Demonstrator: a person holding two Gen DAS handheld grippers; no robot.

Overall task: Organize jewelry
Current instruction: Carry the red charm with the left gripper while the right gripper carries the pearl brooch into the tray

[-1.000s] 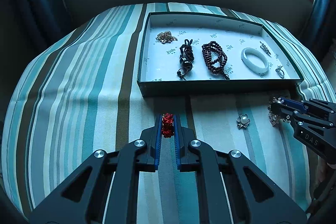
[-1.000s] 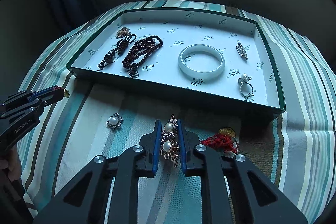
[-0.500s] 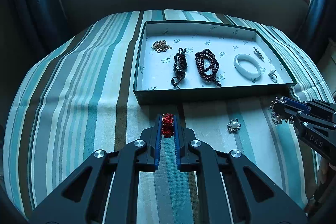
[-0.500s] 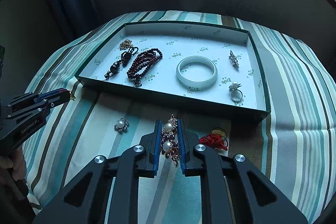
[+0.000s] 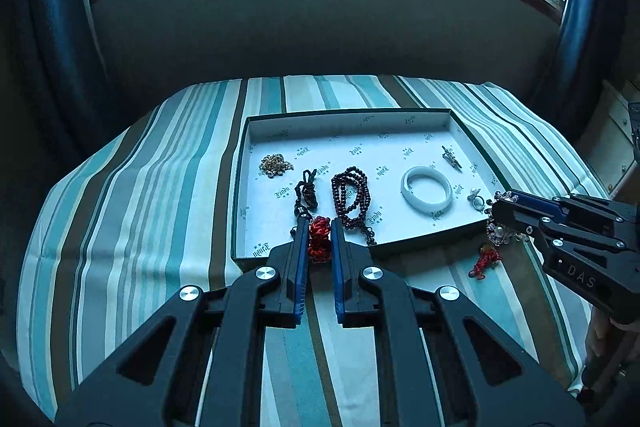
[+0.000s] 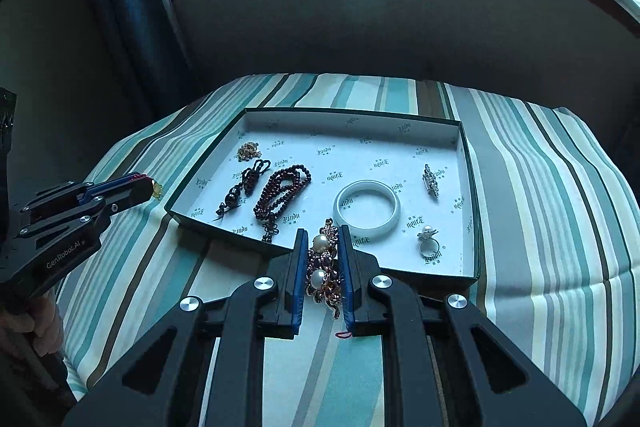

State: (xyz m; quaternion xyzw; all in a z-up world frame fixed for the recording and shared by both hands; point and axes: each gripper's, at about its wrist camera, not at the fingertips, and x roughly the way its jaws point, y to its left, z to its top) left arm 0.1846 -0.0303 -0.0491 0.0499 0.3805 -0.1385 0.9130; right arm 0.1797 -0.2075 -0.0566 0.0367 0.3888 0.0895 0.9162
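My left gripper [image 5: 319, 233] is shut on a red knotted cord piece [image 5: 319, 245] and holds it above the near edge of the green box tray [image 5: 240, 163]. My right gripper [image 6: 323, 247] is shut on a pearl and gem brooch [image 6: 322, 267] above the tray's [image 6: 474, 219] near rim; it also shows in the left wrist view [image 5: 500, 211]. The tray holds a gold chain [image 5: 274, 164], a black cord pendant [image 5: 306, 193], a dark bead bracelet [image 5: 352, 199], a white bangle [image 5: 426, 189], a pin [image 5: 452, 157] and a pearl ring [image 5: 476, 197].
The tray lies on a striped teal cloth [image 5: 140, 207] over a table. A second red cord piece [image 5: 486, 259] lies on the cloth under the right gripper. A dark wall and a window stand behind. Blue curtains hang at both sides.
Both grippers have lifted well above the table with their pieces and now sit over the tray's near edge. The small pearl flower on the cloth is out of view.
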